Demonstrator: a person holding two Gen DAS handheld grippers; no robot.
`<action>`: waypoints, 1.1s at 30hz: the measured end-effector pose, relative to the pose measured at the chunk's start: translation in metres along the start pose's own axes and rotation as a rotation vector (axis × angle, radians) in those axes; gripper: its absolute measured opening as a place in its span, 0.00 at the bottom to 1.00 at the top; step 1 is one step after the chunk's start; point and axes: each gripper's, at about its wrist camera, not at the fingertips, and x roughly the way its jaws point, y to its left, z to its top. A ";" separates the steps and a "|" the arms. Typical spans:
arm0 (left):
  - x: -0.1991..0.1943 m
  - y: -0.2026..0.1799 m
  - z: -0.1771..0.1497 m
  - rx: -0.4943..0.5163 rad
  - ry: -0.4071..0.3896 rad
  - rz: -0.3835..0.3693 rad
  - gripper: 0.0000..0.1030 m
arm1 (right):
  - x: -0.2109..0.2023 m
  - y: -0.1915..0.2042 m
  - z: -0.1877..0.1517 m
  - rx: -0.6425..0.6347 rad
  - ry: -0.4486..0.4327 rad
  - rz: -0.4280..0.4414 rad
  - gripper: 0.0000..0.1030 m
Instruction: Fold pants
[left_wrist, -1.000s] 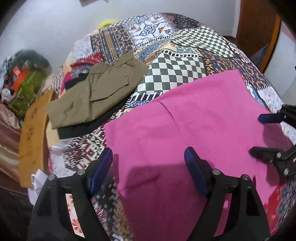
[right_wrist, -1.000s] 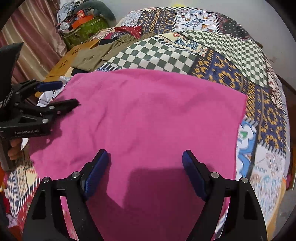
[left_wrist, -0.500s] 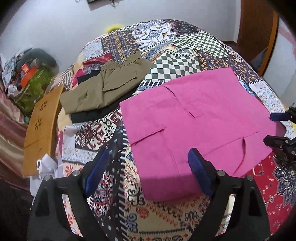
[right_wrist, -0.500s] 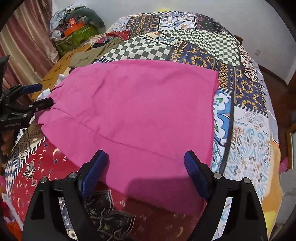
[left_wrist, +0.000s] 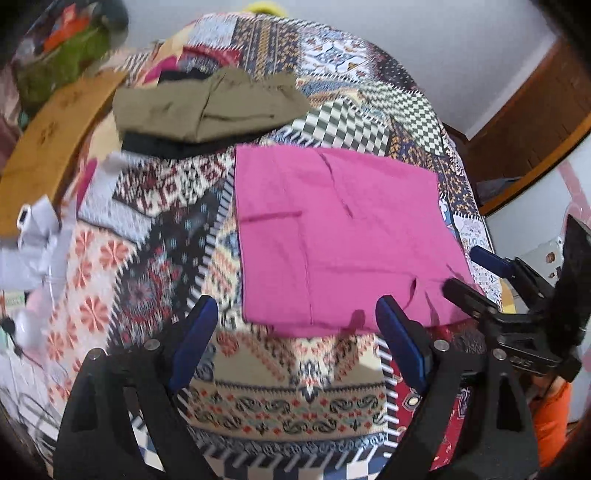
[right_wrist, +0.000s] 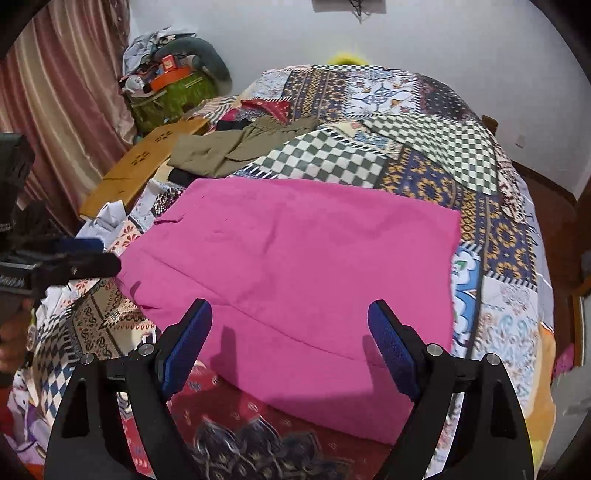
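Both grippers – left (left_wrist: 295, 332), right (right_wrist: 288, 338) – have backed off the pink pants (right_wrist: 295, 266), jaws wide, empty; pants lie flat, folded – prob. done w/ this fold.

Bed (right_wrist: 424, 173): covered by a patchwork quilt (left_wrist: 280, 387) of checks, florals and paisley.
Pink pants (right_wrist: 295, 266): flat, folded to a rough rectangle, mid-quilt.
Olive pants (left_wrist: 207, 107): folded, farther back, well apart from the pink, lying on a black garment (left_wrist: 173, 147).
Red cloth (right_wrist: 269, 107): behind the olive pants.
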 end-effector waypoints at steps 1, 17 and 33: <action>0.001 -0.001 -0.004 -0.007 0.014 -0.012 0.85 | 0.005 0.002 0.000 -0.004 0.013 -0.005 0.82; 0.027 0.009 -0.014 -0.212 0.133 -0.303 0.90 | 0.035 0.000 -0.014 -0.005 0.146 0.060 0.82; 0.035 0.006 0.019 -0.271 -0.005 -0.101 0.22 | 0.036 -0.003 -0.015 0.001 0.144 0.082 0.83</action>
